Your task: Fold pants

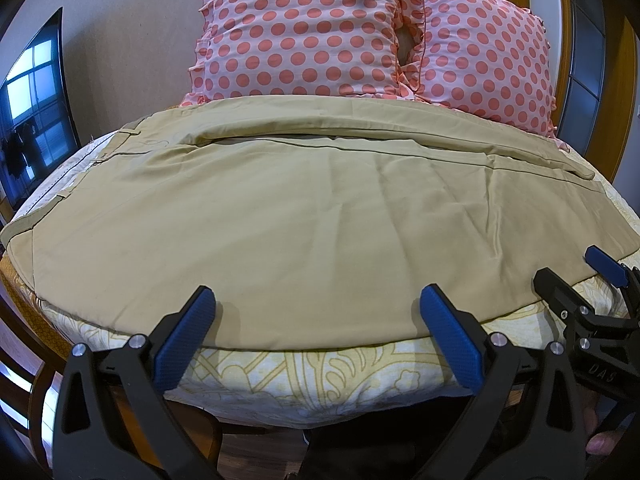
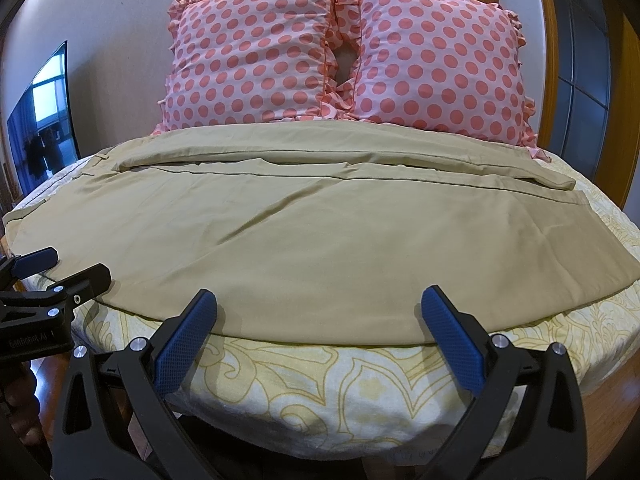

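Tan pants (image 1: 300,216) lie spread flat across the bed, waistband at the left, legs running to the right, one leg lying behind the other; they also show in the right wrist view (image 2: 320,232). My left gripper (image 1: 318,300) is open and empty, its blue pads just over the pants' near edge. My right gripper (image 2: 320,300) is open and empty over the same near edge, further right. The right gripper shows at the right in the left wrist view (image 1: 576,268). The left gripper shows at the left in the right wrist view (image 2: 72,266).
The bed has a cream and yellow patterned sheet (image 2: 320,392). Two pink polka-dot pillows (image 2: 248,56) (image 2: 440,60) stand against the wall behind the pants. A dark TV screen (image 1: 36,92) is at the left. A wooden door frame (image 2: 556,40) is at the right.
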